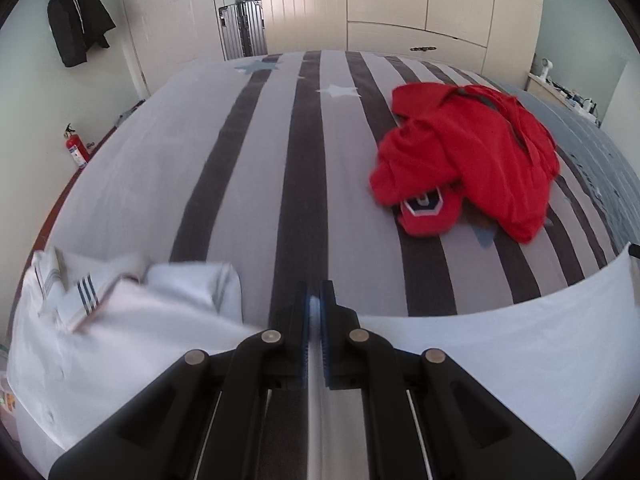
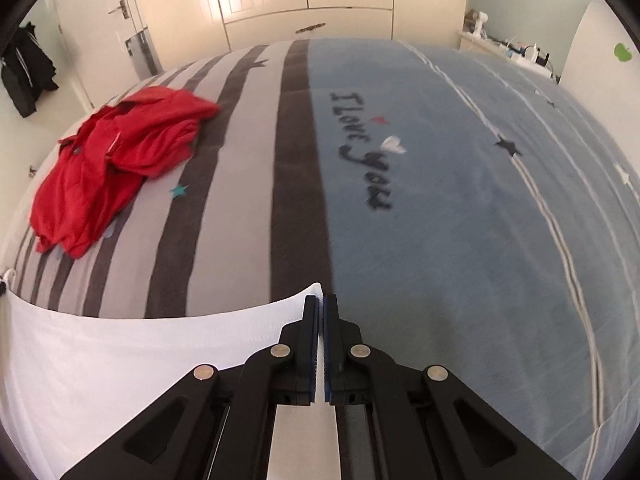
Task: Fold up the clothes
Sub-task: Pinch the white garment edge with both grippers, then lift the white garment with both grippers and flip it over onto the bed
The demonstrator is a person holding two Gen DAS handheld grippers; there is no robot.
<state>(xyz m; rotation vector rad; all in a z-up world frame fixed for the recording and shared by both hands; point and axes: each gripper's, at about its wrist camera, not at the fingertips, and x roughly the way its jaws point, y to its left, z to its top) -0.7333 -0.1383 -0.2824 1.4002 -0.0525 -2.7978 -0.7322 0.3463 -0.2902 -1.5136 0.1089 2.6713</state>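
Both tongs, left (image 1: 316, 300) and right (image 2: 321, 312), pinching white shirt (image 2: 120, 360) hem; thin, limp, sags between; best gripped at corners.

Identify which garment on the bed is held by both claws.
The white shirt: its stretched edge is pinched in the left claw and right claw. The red garment lies crumpled, untouched.

Left gripper (image 1: 316, 300) and right gripper (image 2: 321, 312) both have fingers pressed together.
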